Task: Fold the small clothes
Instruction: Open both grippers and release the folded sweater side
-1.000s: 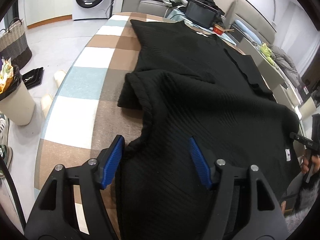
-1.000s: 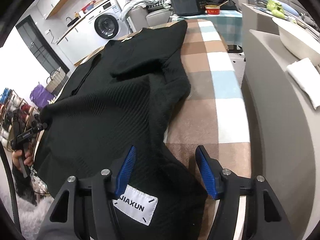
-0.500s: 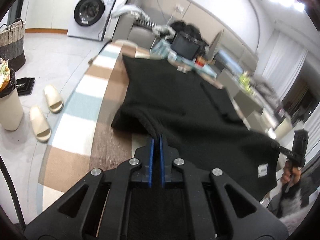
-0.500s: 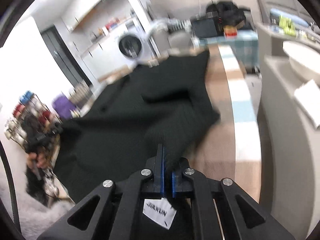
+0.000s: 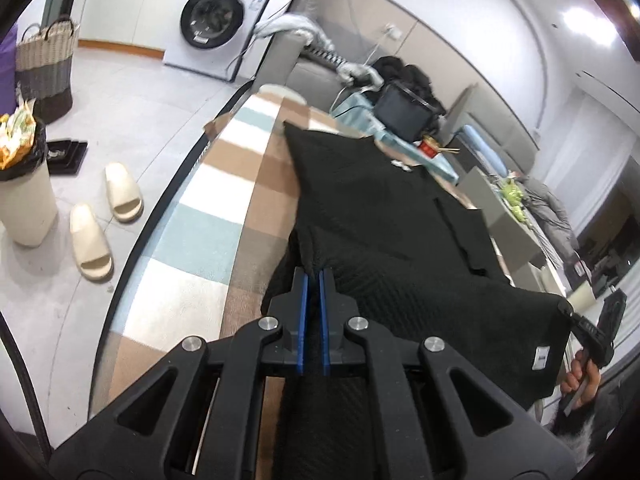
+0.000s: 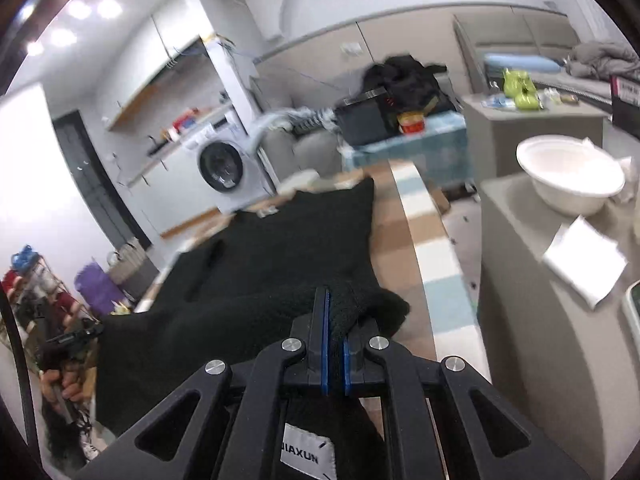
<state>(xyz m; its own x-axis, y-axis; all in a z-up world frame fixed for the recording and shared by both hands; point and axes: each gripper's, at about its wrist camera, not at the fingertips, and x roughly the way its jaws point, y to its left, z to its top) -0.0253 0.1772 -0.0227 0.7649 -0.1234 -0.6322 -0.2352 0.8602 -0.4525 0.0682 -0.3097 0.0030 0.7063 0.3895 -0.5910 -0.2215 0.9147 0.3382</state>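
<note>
Left wrist view, from the left edge: a cream waste bin (image 5: 24,204) stands on the floor with a pair of cream slippers (image 5: 105,222) just beside it; a woven basket (image 5: 45,68) and a washing machine (image 5: 218,24) stand farther back. The bench (image 5: 208,216) carries a checked cloth of brown, white and pale blue. The black knit garment (image 5: 384,216) lies along the bench, its far end flat and its near edge raised off the cloth. The left tongs (image 5: 313,276) are clenched on one near corner of that edge, blue pads pressed together with fabric between them. At the right edge of this view the right tongs (image 5: 576,320) grip the other near corner, beside a white tag on the fabric.

Right wrist view, from the left: the left tongs (image 6: 80,334) appear small at the edge, holding the garment's far corner. The black knit garment (image 6: 280,256) spans the middle. The right tongs (image 6: 335,312) are clenched on a bunched fold of it; a white label (image 6: 306,456) reading "JIAXUN" hangs below. To the right, a white bowl (image 6: 568,180) sits on a grey cabinet.
</note>
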